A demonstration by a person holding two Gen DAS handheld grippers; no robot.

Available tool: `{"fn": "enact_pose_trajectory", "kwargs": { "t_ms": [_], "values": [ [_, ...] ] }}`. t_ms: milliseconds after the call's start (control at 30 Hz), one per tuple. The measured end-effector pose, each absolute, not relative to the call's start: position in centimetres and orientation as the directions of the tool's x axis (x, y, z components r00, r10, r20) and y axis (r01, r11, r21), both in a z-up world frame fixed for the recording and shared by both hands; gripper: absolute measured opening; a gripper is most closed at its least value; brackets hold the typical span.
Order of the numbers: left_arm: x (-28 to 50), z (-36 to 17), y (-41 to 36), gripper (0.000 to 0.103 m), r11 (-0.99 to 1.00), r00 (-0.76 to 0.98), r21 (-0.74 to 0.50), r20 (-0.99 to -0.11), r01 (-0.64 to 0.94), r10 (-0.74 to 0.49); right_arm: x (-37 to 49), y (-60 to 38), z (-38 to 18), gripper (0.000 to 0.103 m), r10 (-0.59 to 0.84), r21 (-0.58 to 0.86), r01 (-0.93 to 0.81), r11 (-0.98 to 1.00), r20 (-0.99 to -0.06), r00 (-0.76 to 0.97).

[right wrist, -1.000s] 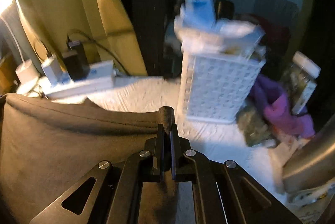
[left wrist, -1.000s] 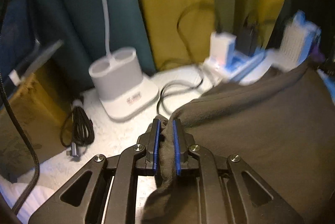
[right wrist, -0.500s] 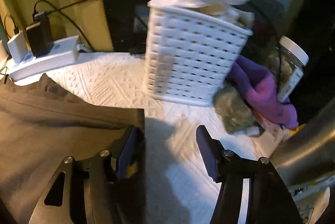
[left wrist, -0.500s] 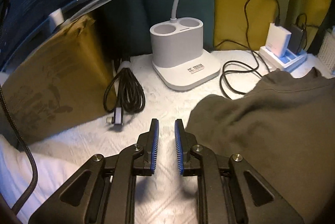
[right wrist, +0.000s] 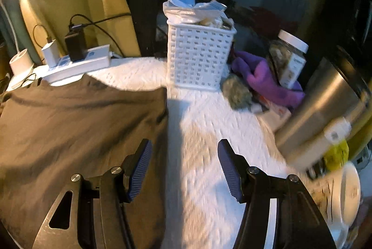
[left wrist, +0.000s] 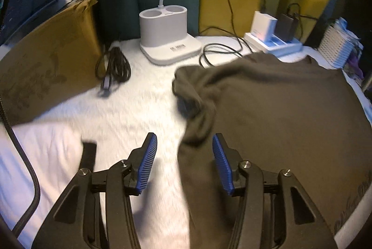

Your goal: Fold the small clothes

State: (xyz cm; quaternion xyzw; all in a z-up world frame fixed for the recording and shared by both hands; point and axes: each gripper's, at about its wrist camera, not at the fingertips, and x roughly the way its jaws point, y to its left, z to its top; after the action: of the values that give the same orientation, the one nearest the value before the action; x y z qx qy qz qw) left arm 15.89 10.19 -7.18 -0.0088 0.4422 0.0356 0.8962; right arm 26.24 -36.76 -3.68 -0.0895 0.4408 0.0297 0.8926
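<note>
The dark olive cloth garment point(left wrist: 279, 109) looks soft and matt, lying on a white textured bedspread point(left wrist: 144, 104) with a bumpy weave. The woven-pattern white plastic basket point(right wrist: 197, 58) at upper centre of the right view is semi-glossy. The brushed steel cylinder point(right wrist: 325, 109) at right has a satin sheen. The grippers' blue ribbed pads point(left wrist: 146, 160) look rubbery.

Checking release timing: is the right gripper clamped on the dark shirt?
No, the right gripper stands open above the dark shirt's edge, nothing pinched between its pads.
</note>
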Motion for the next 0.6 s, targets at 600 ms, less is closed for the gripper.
{"fn": "enact_pose_trajectory", "kwargs": {
  "t_ms": [600],
  "values": [
    [5.7,-6.6,6.9,0.063,0.999,0.643,-0.047,-0.765,0.005,-0.039,13.1,-40.1,-3.7,0.061,0.006,-0.064,-0.096,0.993,-0.800,0.600]
  ]
}}
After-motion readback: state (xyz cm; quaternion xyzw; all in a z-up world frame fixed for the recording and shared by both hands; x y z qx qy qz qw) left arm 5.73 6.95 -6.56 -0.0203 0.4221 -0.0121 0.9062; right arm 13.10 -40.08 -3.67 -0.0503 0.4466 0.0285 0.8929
